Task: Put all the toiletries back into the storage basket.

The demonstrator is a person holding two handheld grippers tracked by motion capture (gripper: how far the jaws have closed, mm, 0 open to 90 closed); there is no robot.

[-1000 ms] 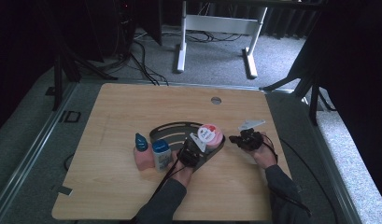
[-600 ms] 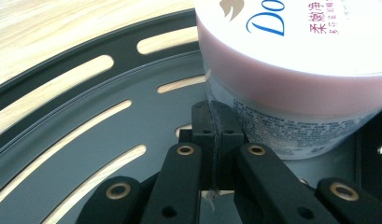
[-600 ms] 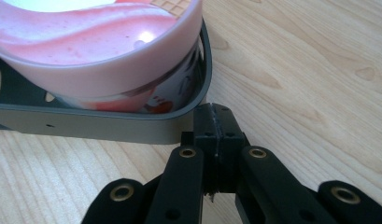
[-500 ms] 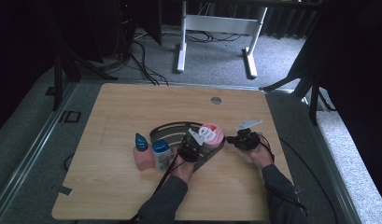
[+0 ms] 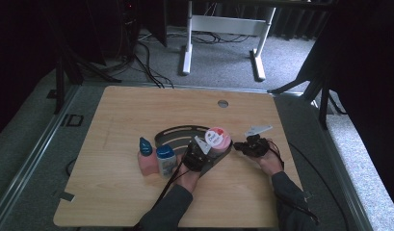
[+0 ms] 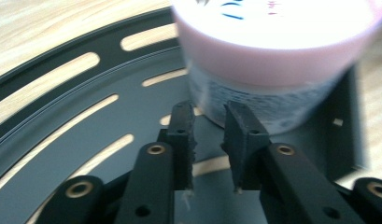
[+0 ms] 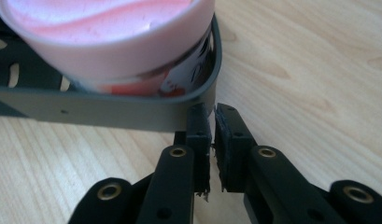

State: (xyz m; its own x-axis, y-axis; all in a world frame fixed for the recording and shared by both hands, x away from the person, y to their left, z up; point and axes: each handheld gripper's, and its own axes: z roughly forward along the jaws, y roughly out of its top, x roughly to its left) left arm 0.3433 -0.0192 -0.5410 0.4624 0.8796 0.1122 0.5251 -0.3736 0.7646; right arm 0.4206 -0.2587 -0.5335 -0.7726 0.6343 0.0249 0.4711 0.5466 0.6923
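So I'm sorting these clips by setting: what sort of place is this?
Probably a lab or recording studio, not a home: a bare wooden table on grey carpet, black curtains around it, and loose cables on the floor by a desk frame.

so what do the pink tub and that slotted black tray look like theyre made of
Pink tub: likely plastic, with a smooth, slightly glossy lid rim and a printed label on the side. Black tray: looks like thin sheet metal or hard plastic, matte dark finish, cleanly cut slots, upturned rim; hard to tell which.
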